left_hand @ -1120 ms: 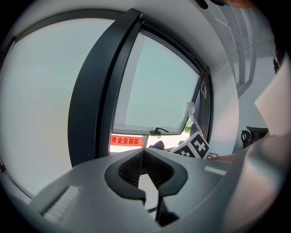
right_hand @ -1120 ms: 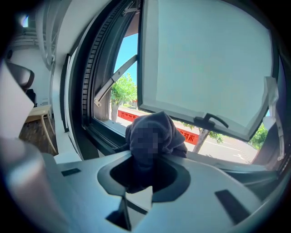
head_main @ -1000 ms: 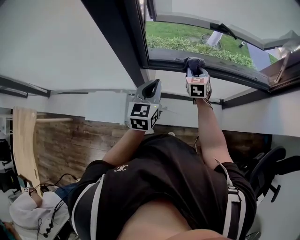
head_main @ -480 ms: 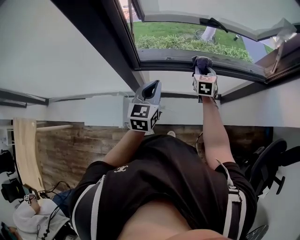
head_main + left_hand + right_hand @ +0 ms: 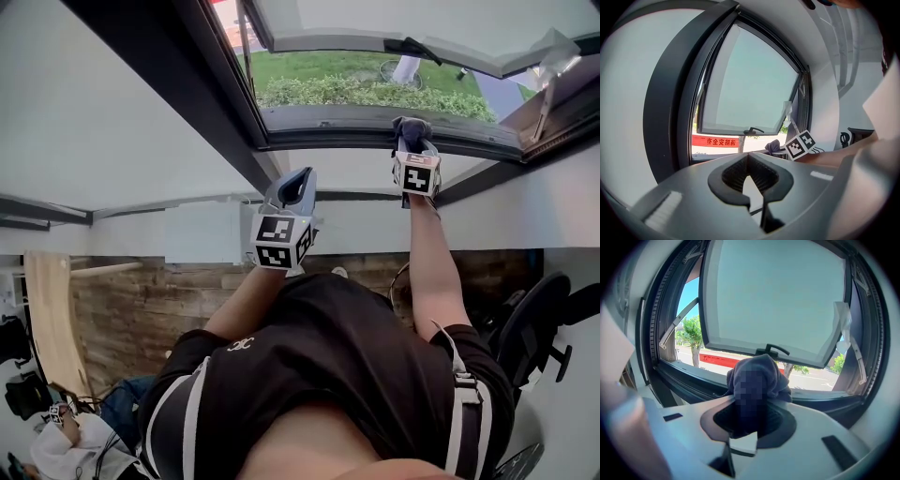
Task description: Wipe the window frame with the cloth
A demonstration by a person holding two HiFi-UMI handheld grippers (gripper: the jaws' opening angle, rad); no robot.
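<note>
Since the earlier frame, the right gripper (image 5: pixel 411 148) has travelled rightward along the bottom rail, further from the left corner. The left gripper (image 5: pixel 298 185) has kept its station below.

Item one: the dark grey metal window frame (image 5: pixel 328 122) fills the top of the head view. Its lower rail runs left to right above the white painted sill ledge (image 5: pixel 347 167).

Item two: the outward-hinged sash with the pale pane (image 5: pixel 375 23) stands open, with grass and a road beyond it.

Item three: the right gripper (image 5: pixel 752 420) is clamped on the dark blue bunched cloth (image 5: pixel 757 376), which swells out beyond the jaw tips. In the head view the cloth (image 5: pixel 410 126) sits against the lower rail, right of centre. Actual contact pressure cannot be confirmed.

Item four: the left gripper (image 5: pixel 749 174) has its jaws closed tip to tip with nothing between them. It is held off the frame, over the sill, and takes no part in the work.

Assessment: the wipe of the lower rail appears to be in progress, with the right-hand stretch of the rail still to be covered. The next move calls for keeping the cloth pressed to the rail and carrying it on toward the right corner. The right arm must stay clear of the hinge arm there.
</note>
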